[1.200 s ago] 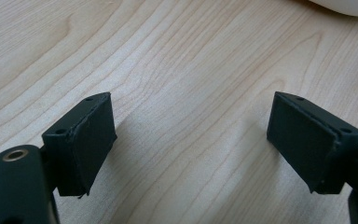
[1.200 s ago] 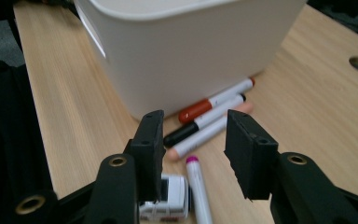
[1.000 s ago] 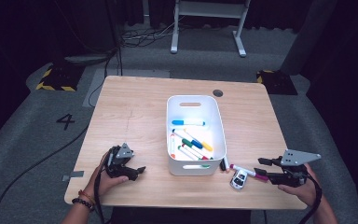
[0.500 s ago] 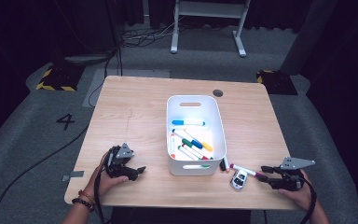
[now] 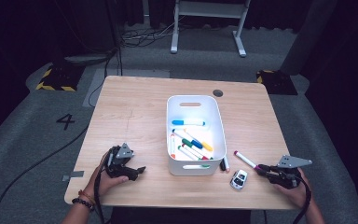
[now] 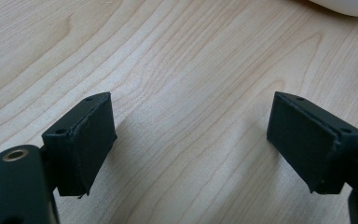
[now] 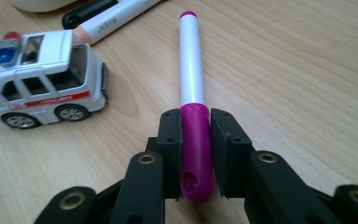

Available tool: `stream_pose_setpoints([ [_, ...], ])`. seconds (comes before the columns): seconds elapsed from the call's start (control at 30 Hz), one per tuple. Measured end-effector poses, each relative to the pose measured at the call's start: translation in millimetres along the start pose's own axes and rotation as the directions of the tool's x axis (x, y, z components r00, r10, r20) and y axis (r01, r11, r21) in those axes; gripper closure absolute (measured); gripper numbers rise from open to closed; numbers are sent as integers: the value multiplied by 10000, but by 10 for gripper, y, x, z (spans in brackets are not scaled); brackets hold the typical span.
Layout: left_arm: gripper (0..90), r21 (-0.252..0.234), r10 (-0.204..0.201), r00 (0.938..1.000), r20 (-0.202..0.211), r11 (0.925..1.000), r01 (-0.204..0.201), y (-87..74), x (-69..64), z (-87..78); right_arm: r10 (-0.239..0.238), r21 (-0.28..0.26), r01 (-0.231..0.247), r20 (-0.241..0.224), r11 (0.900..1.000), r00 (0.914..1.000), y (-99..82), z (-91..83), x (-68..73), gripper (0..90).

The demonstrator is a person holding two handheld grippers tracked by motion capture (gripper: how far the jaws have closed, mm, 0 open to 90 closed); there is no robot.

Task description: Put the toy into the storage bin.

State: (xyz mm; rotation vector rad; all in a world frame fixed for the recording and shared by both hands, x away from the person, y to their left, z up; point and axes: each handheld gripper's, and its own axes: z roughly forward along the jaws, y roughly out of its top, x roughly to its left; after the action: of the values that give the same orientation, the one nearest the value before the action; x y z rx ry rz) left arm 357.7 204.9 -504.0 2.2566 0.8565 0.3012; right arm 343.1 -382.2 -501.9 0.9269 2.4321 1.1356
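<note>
- Right gripper (image 7: 196,135): jaws just closed, clamped on the magenta cap of a marker (image 7: 192,79).
- Toy ambulance (image 7: 44,79) is seen left of its tips.
- Left gripper (image 6: 191,140): jaws held apart over bare table (image 6: 191,70).

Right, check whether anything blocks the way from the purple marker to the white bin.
The right gripper is shut on the purple marker. Between it and the white bin on the tabletop lie a toy ambulance and two markers beside the bin's wall. Lifted over them, nothing visible blocks the path to the open top.
</note>
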Motion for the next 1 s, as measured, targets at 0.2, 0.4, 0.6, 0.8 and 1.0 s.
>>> stream_pose_setpoints([
  [0.2,155,-13,48,10000,-54,10000,-48,2,5,-1,227,-37,-226,396,9997,9990,31,36,-35,751],
  [0.4,155,-25,44,10000,-60,10000,-44,1,4,0,468,-47,-466,508,9989,9976,45,34,-59,751],
  [0.6,154,-43,21,10000,-63,10000,-21,1,3,1,574,-262,-560,566,9981,9967,124,-29,-70,751],
  [0.8,155,-18,42,10000,-53,10000,-42,2,4,-1,690,-979,-631,581,9932,9959,278,-158,-75,751],
  [1.0,154,-44,22,10000,-61,10000,-22,1,3,1,486,-1446,-403,548,9887,9973,496,-289,-86,751],
])
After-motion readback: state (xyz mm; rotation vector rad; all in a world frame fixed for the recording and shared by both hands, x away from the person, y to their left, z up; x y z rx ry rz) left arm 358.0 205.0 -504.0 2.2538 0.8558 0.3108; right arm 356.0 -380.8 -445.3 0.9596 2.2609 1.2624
